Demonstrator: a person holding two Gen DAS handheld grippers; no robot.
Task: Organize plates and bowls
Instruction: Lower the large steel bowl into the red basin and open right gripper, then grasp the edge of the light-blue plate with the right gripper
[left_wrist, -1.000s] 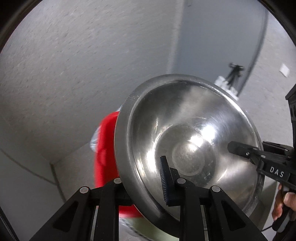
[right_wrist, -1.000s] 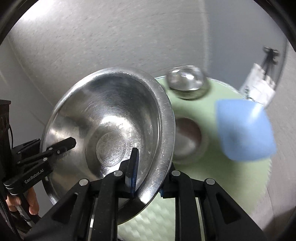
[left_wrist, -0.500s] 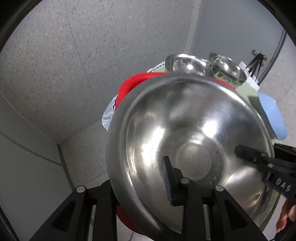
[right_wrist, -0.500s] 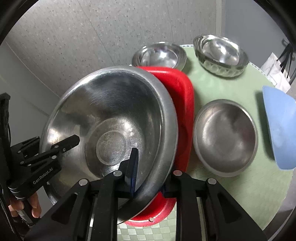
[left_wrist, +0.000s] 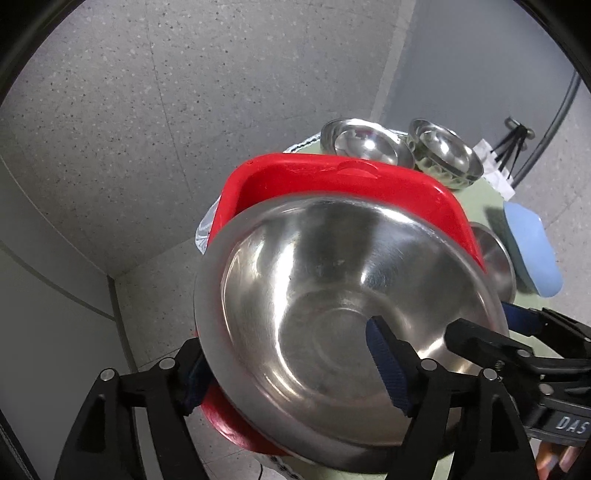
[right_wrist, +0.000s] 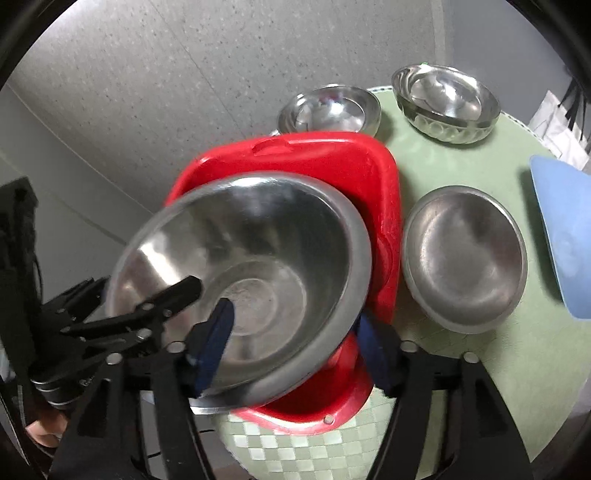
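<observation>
A large steel bowl (left_wrist: 343, 314) is held over a red tray (left_wrist: 332, 177) on the round green table (right_wrist: 480, 387). My left gripper (left_wrist: 291, 373) straddles the bowl's near rim, one finger inside, one outside; its jaws look wider than before. My right gripper (right_wrist: 295, 343) also straddles the rim of the bowl (right_wrist: 251, 280), with a gap at its outer finger. The bowl tilts over the tray (right_wrist: 332, 162). Each gripper shows in the other's view.
Two steel bowls (right_wrist: 328, 110) (right_wrist: 447, 101) stand at the table's far edge. A shallow steel bowl (right_wrist: 465, 254) sits right of the tray. A blue plate (right_wrist: 565, 229) lies at the right edge. Grey floor lies beyond the table.
The bowl has come down from a raised, tilted position toward the red tray. Both grippers' jaws have widened around its rim.
</observation>
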